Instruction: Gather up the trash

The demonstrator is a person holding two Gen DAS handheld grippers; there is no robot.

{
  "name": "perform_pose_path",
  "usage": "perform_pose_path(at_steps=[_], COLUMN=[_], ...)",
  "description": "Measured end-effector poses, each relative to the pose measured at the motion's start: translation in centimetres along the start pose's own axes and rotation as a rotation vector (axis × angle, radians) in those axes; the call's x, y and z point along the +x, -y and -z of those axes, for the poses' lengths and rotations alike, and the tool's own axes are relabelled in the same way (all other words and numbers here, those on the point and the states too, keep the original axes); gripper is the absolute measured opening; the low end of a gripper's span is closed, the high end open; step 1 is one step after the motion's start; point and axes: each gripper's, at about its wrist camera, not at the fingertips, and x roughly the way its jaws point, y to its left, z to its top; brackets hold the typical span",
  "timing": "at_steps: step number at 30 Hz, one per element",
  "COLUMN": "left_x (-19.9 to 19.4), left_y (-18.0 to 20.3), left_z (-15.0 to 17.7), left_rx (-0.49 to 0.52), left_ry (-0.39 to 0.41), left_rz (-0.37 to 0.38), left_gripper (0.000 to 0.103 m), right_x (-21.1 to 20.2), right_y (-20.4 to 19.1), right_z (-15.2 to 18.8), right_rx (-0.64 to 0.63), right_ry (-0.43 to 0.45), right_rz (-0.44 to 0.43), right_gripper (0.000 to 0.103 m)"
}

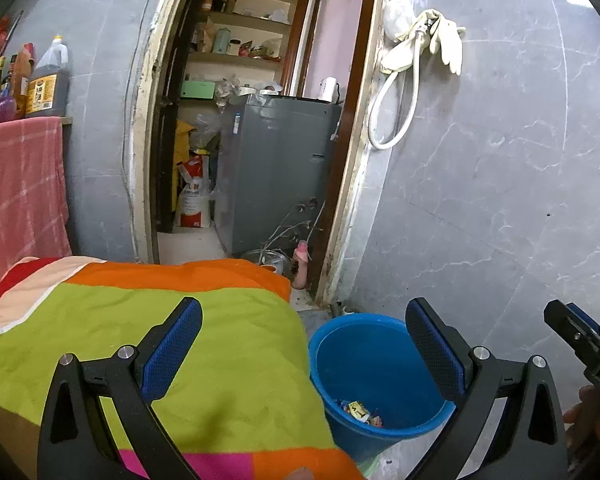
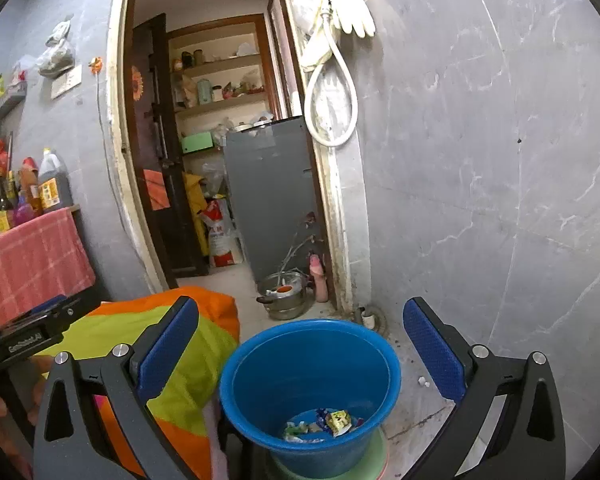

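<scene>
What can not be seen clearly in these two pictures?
- Blue bucket base: left wrist view, hidden behind the striped cloth and right finger of the left tool.
- Wrappers in the bucket: print too small.
- Right tool: empty; table under cloth hidden.

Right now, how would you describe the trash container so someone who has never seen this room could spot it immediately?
Start at the open doorway in the grey tiled wall, then look down to the floor in front of it, right of the bright striped cloth. There stands a blue plastic bucket with a few crumpled wrappers at the bottom. Unlike the metal pot beyond it, it is blue, taller and open-topped.
</scene>
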Motion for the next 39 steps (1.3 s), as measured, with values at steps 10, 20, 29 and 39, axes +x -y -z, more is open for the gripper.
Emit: perform_pose_path(at_steps=[10, 20, 29, 39], left_x=[-4.3, -8.9, -13.0, -17.5], left_y=[-0.9, -2.6, -4.1, -5.0], left_z=[1.8, 3.8, 5.7, 8.1], left_rx=[0.002, -0.013, 0.008, 0.051], left_ry=[0.002, 0.018, 0.022, 0.047], left_rz=[0.0, -0.027, -0.034, -0.065], left_gripper=[0.1, 0.1, 0.1, 0.1], right_x=[-3.8, -8.1, -11.6, -14.5], right_y=[-2.4, -5.2, -8.2, -11.0], right_z=[0.9, 2.5, 4.1, 6.7], right_rx=[0.006, -0.014, -0.046, -0.077], right_ry=[0.011, 0.035, 0.048, 0.064], right_rz=[-0.008, -0.012, -0.013, 0.006], right_gripper=[0.103, 0.103, 0.103, 0.103])
